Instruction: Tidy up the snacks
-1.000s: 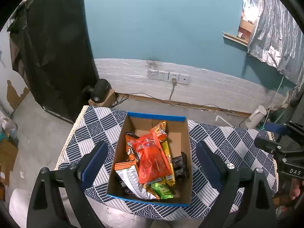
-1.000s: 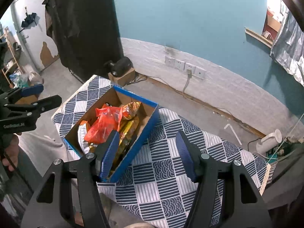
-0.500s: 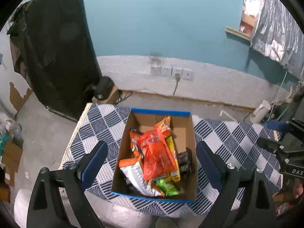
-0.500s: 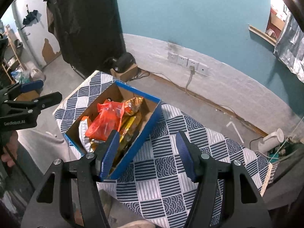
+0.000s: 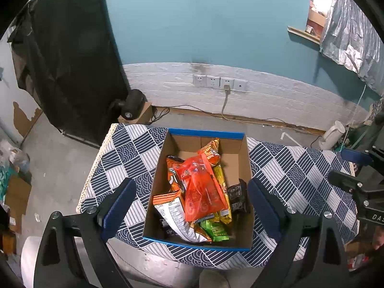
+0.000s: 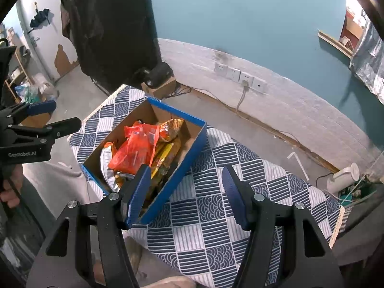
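Note:
A blue-rimmed cardboard box stands on a table with a blue-and-white patterned cloth. It holds several snack packets. An orange-red bag lies on top. Around it are a yellow packet, a green one, a white-and-orange bag and a black packet. My left gripper hovers open above the box, holding nothing. My right gripper is open and bare over the box's right wall and the cloth.
The cloth to the right of the box carries no objects. Behind the table are wall sockets, a black draped panel, a dark lamp on a small carton and a white jug on the floor. A hand holds the left gripper.
The left wrist view has tipped slightly, so the box sits a little higher and further right in it. Both grippers keep the same opening and nothing has been picked up.

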`<action>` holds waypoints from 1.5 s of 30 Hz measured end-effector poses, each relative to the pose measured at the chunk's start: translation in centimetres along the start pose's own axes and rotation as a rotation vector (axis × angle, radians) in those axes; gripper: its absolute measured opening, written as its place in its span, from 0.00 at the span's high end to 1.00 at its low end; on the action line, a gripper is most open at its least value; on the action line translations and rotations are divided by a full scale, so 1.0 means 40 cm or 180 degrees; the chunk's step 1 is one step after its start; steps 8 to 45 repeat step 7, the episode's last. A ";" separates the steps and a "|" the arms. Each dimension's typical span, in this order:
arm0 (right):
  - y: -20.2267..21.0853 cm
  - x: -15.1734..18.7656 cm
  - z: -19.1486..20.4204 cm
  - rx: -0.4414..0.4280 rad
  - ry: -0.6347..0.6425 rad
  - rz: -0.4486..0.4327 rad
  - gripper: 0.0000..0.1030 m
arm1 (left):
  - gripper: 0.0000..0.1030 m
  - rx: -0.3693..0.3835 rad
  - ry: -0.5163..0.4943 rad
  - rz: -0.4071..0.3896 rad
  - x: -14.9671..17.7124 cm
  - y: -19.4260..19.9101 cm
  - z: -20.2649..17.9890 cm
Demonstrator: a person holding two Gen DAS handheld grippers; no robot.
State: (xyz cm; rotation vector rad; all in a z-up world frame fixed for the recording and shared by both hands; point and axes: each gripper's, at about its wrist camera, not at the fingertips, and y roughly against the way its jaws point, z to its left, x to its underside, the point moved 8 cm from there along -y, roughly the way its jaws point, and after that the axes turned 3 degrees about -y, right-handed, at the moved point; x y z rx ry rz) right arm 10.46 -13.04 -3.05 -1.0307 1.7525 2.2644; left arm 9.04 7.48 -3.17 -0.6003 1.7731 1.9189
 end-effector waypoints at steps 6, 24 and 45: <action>-0.004 0.000 0.002 -0.0008 -0.0008 0.0016 0.39 | 0.08 0.0004 -0.0006 0.0005 0.000 -0.003 -0.001; -0.005 0.000 0.004 -0.0007 -0.0010 0.0017 0.39 | 0.08 0.0008 -0.0004 0.0014 0.001 -0.004 -0.002; -0.005 0.000 0.004 -0.0007 -0.0010 0.0017 0.39 | 0.08 0.0008 -0.0004 0.0014 0.001 -0.004 -0.002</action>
